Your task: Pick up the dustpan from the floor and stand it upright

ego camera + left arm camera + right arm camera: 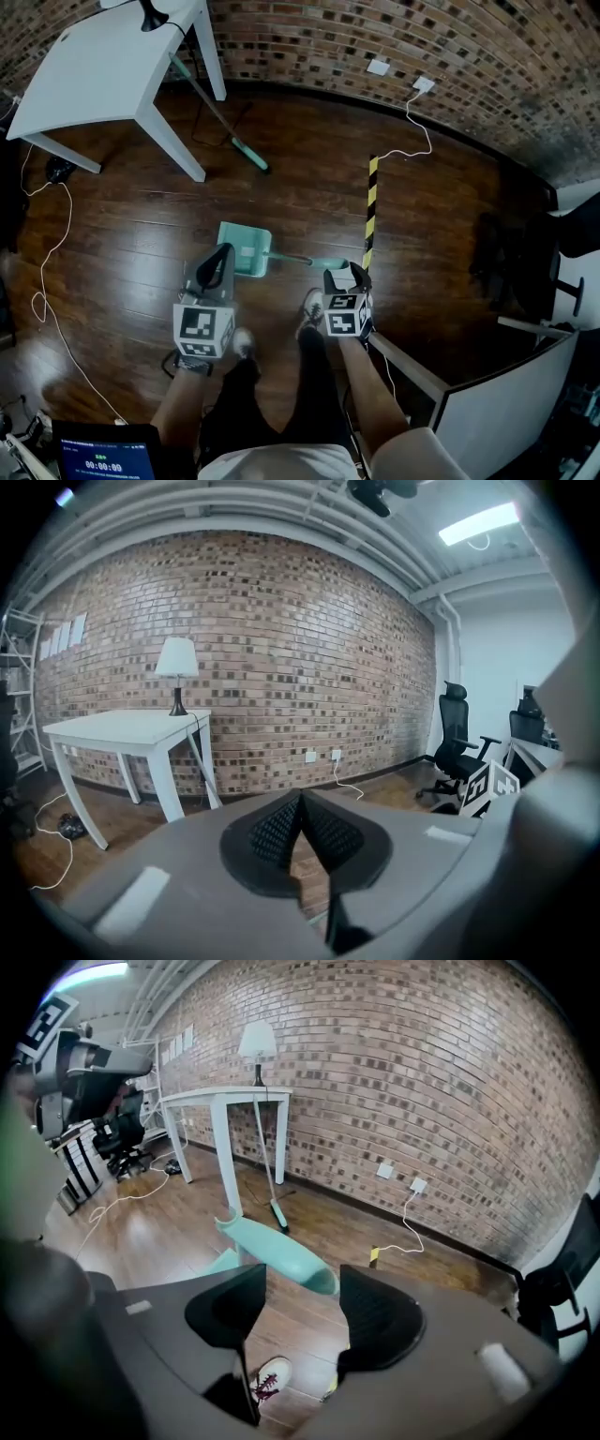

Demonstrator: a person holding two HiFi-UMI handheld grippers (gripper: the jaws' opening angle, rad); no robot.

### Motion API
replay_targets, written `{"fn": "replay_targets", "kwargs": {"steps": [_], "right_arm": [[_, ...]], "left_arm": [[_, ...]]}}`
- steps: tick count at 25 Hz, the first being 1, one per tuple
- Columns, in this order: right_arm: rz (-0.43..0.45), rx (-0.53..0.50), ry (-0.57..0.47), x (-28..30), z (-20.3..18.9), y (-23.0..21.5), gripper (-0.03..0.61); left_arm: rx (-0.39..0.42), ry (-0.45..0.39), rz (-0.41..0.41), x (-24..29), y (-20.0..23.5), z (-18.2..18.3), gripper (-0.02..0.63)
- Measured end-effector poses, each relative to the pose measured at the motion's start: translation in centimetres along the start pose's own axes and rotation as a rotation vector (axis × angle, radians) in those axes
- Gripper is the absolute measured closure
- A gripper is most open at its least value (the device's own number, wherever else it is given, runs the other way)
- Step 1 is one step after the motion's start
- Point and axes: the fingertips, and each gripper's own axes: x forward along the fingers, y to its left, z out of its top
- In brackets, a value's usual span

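Note:
The teal dustpan (246, 249) has its pan on the wooden floor just ahead of my feet. Its long handle (319, 263) reaches right toward my right gripper (345, 275). In the right gripper view the handle (281, 1258) slants up from the pan, and its rounded end sits just beyond the open right gripper (302, 1277). Nothing lies between the pads. My left gripper (219, 260) hangs beside the pan's near left edge. In the left gripper view the left gripper (300, 801) is shut with its pads meeting at the tips, empty, and faces the brick wall.
A white table (103, 66) stands at the far left with a broom (221, 124) leaning against it. A yellow-black strip (371, 211) runs along the floor. Cables (49, 272) trail at left. A black office chair (506, 262) and a white desk (497, 403) are at right. My shoes (309, 311) are below the handle.

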Motion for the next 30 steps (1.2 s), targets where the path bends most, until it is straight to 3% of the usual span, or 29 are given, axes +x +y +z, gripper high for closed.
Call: {"fn": "replay_targets", "kwargs": {"steps": [7,11,13,15,16,18,23,30], "right_arm": [[0.048,-0.020,-0.023,-1.9,3.3,1.2,0.324],[0.058,-0.024,-0.038,-2.9,4.5,2.5,0.364],[0.049,-0.022,-0.061,-4.0,5.1,2.9,0.414],[0.045,-0.045,-0.099,-5.4,6.1,3.7,0.555],[0.051,-0.060,-0.119,-6.2,6.6,4.2,0.565],[0.058,-0.071,-0.155,-8.4,7.9,5.4,0.566],[0.048,-0.062,-0.236,-14.6,11.3,7.5,0.566],[0.033,0.042,-0.417,-24.6,14.5,9.1,0.566]], "left_arm": [[0.014,-0.006,0.017,-2.9,1.9,1.7,0.617],[0.003,-0.005,0.034,-3.8,3.0,1.8,0.617],[0.001,-0.010,0.026,-4.1,3.0,2.3,0.617],[-0.025,-0.018,0.012,-4.5,3.3,2.8,0.617],[-0.045,-0.019,0.005,-4.7,3.5,2.9,0.617],[-0.058,-0.018,-0.008,-5.7,3.9,3.2,0.617],[0.000,-0.061,-0.052,-8.9,3.9,6.1,0.617],[0.025,-0.126,-0.116,-15.2,3.6,9.7,0.617]]}}
